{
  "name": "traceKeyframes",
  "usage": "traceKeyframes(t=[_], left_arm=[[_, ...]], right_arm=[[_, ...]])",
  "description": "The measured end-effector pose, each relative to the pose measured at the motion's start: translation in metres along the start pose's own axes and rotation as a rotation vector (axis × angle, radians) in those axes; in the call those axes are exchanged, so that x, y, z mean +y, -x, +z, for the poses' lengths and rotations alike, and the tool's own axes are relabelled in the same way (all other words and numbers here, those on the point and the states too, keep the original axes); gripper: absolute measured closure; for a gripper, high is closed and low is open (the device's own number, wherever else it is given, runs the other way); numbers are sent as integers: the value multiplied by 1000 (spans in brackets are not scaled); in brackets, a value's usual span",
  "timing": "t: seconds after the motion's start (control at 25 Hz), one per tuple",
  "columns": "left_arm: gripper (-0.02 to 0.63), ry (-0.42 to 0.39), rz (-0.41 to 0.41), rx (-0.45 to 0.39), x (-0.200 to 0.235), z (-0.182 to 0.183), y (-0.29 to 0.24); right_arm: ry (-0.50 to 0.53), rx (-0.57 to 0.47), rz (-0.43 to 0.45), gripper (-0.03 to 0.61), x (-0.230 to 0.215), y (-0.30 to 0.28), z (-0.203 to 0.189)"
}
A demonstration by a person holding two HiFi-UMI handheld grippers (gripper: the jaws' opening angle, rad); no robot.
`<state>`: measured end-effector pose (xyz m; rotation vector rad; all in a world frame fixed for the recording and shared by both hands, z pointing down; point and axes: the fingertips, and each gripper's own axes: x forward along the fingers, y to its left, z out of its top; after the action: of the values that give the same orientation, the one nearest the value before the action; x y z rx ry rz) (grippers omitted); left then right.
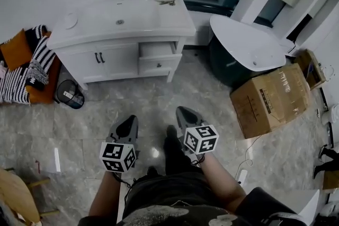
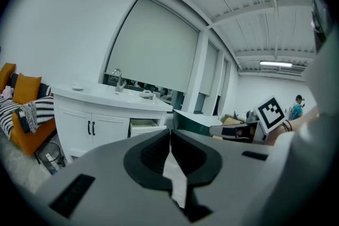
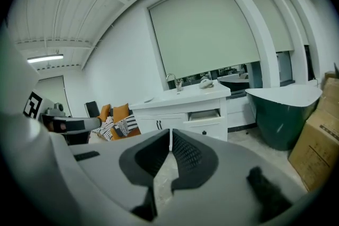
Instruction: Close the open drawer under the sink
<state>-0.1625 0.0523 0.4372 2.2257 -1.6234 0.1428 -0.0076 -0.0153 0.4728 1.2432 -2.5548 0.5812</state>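
The left gripper (image 1: 128,120) and right gripper (image 1: 184,111) are hanging with jaws together, holding nothing, well apart from the open drawer (image 1: 156,50) under the sink (image 1: 119,21). An off-centre push is risking jamming it askew.

Left gripper (image 2: 170,134): grey plastic, its ribbed black-padded jaws closed tip to tip, nothing between them.
White sink cabinet (image 2: 90,123): at 10 o'clock from the jaws.
Curved chrome tap (image 2: 116,80): on the cabinet top.
Small white drawer (image 2: 143,125): pulled open at the cabinet's 3 o'clock end.
Orange sofa (image 2: 24,93): far 9 o'clock.
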Motion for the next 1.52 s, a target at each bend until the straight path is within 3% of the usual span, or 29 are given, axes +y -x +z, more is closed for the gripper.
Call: traceKeyframes(t=[0.36, 0.84, 1.2, 1.32, 1.44, 1.52], left_arm=[[594, 32, 81, 13, 34, 13, -72], [594, 100, 187, 113, 84, 9, -210], [594, 177, 254, 180, 110, -19, -283], [594, 165, 265, 199, 117, -31, -300], [594, 172, 281, 215, 132, -46, -316], [594, 190, 288, 217, 145, -57, -325]], right_arm=[[18, 13, 10, 548, -62, -92, 16], [9, 85, -41, 547, -166, -221, 29], [21, 197, -8, 545, -200, -301, -6], [38, 230, 8, 543, -204, -325, -20], [32, 271, 20, 459, -205, -351, -40], [64, 284, 21, 435, -205, -369, -51]])
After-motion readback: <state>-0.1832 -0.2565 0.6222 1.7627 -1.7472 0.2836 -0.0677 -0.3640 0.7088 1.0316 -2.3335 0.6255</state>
